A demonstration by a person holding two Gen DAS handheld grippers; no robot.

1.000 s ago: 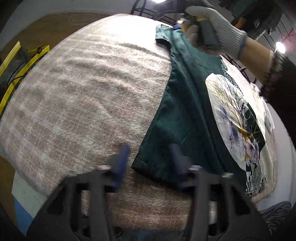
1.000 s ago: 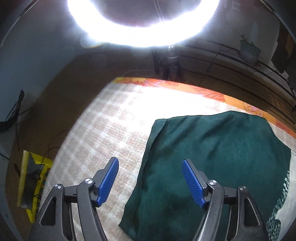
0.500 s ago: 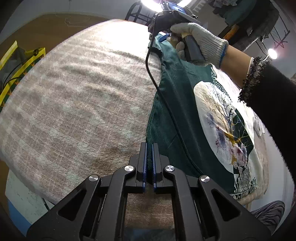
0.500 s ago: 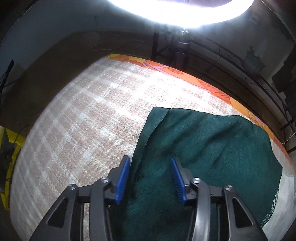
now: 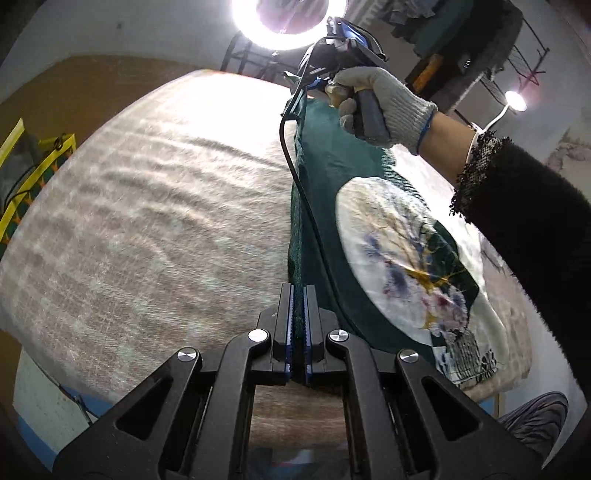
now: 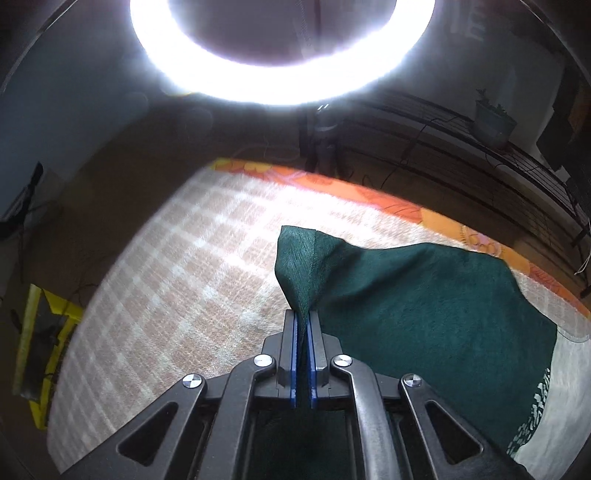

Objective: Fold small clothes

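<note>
So far only the grips are made: the left tongs [image 5: 298, 317] and right tongs [image 6: 303, 347] each pinch the left edge of the green shirt [image 5: 325, 206], which lies mostly flat on the checked blanket [image 5: 155, 206]. No fold shows yet; every fold remains.

place: lived-in room set up for filming | surface: bed or table under a beige checked woven blanket [image 5: 155, 221], with an orange floral sheet [image 6: 369, 192] edging it | lighting: bright white ring light on a stand [image 6: 280, 85] | background: clothes hanging on a dark metal rack [image 5: 461, 22]
</note>
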